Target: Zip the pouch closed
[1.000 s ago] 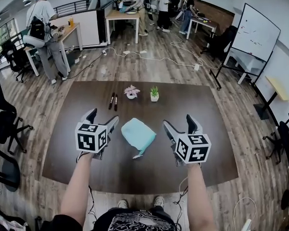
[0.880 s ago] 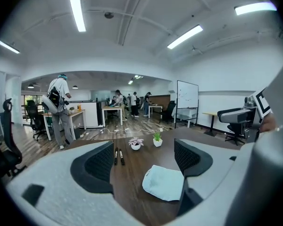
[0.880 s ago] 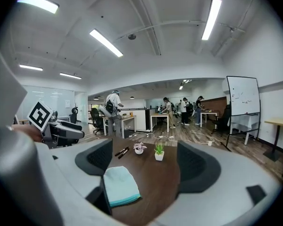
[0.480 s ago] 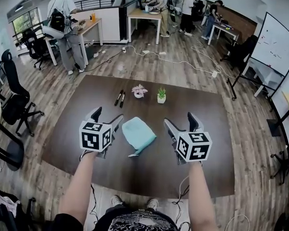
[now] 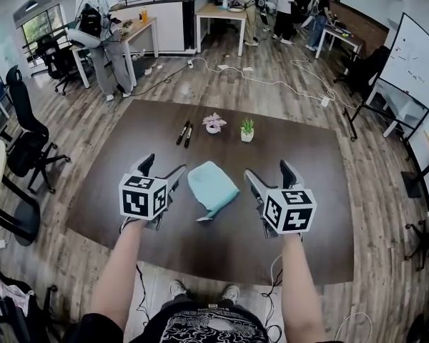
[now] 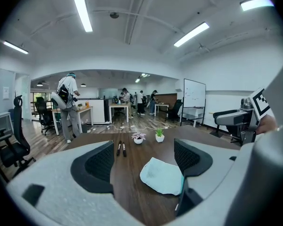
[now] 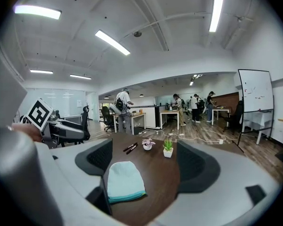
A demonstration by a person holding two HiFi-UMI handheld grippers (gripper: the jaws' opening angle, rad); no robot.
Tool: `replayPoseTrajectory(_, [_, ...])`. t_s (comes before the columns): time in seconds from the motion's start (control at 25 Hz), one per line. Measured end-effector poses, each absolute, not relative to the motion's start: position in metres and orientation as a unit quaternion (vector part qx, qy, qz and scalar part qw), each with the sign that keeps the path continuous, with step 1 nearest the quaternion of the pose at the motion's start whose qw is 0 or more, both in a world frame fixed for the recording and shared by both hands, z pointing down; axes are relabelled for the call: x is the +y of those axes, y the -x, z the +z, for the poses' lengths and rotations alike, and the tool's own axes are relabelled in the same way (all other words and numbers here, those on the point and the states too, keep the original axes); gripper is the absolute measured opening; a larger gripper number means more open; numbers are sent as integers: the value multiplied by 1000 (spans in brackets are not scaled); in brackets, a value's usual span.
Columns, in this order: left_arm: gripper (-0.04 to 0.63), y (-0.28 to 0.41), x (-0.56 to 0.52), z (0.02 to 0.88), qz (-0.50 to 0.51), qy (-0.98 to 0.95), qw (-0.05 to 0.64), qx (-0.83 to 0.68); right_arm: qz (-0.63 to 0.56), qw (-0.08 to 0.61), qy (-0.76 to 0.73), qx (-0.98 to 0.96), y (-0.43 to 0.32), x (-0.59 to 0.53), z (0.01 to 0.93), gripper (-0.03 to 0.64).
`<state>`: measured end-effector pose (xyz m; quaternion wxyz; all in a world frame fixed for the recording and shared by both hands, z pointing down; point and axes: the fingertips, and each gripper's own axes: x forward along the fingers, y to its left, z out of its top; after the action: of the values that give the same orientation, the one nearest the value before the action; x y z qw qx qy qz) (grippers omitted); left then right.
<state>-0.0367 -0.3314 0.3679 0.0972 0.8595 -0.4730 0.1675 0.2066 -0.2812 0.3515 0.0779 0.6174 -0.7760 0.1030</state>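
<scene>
A pale teal pouch [image 5: 211, 186] lies flat on the dark brown table [image 5: 314, 227], between my two grippers; its darker teal zip edge faces the near side with a white pull tag [image 5: 204, 219] sticking out. The pouch [image 6: 163, 175] shows ahead and to the right in the left gripper view, and the pouch [image 7: 124, 181] sits ahead and left in the right gripper view. My left gripper [image 5: 161, 171] hovers left of the pouch, open and empty. My right gripper [image 5: 269, 177] hovers right of it, also open and empty.
Two black markers [image 5: 185, 133], a small pink plant pot [image 5: 214, 123] and a small green plant pot [image 5: 247, 130] stand at the table's far side. Office chairs [image 5: 25, 145] are at the left, a whiteboard [image 5: 413, 61] at the right, people and desks beyond.
The head view has shifted slightly; both grippers stay open on either side of the pouch, which has not moved on the table.
</scene>
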Motion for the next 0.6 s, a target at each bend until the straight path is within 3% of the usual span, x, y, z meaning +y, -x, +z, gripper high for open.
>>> replayPoseTrajectory(0.6, [367, 12, -308, 432, 226, -888, 108, -385, 156, 106, -608, -771, -169, -261, 419, 414])
